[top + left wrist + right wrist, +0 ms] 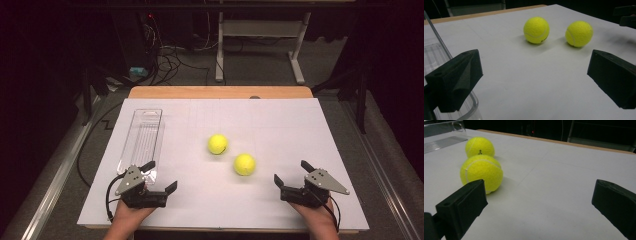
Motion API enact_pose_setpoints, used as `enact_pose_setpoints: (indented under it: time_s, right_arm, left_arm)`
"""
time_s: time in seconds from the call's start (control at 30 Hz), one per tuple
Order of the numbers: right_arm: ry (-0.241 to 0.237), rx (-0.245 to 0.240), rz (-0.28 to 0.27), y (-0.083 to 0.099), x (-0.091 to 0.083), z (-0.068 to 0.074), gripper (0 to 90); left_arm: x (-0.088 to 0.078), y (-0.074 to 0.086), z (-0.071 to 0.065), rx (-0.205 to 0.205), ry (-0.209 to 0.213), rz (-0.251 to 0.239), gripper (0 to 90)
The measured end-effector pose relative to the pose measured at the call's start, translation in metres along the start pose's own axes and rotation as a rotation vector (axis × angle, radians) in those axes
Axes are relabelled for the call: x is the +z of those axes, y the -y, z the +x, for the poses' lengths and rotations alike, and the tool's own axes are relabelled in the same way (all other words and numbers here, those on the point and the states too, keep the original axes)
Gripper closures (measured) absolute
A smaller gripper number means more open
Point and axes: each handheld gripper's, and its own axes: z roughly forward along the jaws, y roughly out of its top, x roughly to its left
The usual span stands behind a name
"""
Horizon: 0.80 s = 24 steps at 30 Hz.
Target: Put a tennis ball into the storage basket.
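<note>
Two yellow tennis balls lie on the white table top, one near the middle and the other a little nearer and to its right. My left gripper rests at the front left, open and empty, its jaws wide apart. The left gripper view has both balls ahead of the left gripper. My right gripper sits at the front right, open and empty. In the right gripper view the nearer ball lies just beyond the left jaw of the right gripper, the other ball behind it.
A long clear plastic tray lies along the left side of the table, its near end beside my left gripper; it also appears as the tray. A wooden table edge runs along the back. Cables and a desk frame stand on the floor beyond.
</note>
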Motion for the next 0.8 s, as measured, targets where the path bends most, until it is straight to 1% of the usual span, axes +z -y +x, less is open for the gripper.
enact_pose_setpoints:
  time_s: [0.1,0.23,0.33,0.47,0.7,0.8]
  right_arm:
    - [0.0,0.002,0.001,0.0,0.001,-0.001,0.0]
    - [0.0,0.007,0.002,0.0,0.0,-0.002,0.0]
    - [0.003,0.007,-0.005,-0.001,-0.001,-0.002,0.0]
    - [0.002,0.007,-0.003,-0.001,0.0,-0.002,0.0]
    - [0.003,0.001,0.0,-0.001,0.0,-0.002,0.0]
    - [0.004,0.001,0.002,-0.001,0.0,-0.002,0.0]
  left_arm:
    - [0.0,0.0,-0.001,-0.004,0.003,-0.001,0.8]
    - [0.0,0.0,-0.001,0.001,0.004,0.001,0.8]
    - [0.0,0.0,-0.002,-0.006,0.004,-0.004,0.8]
    - [0.0,-0.001,-0.002,-0.008,0.005,-0.004,0.8]
    - [0.005,-0.004,-0.007,0.011,0.01,0.019,1.1]
    - [0.008,-0.005,-0.01,0.027,0.01,0.044,1.4]
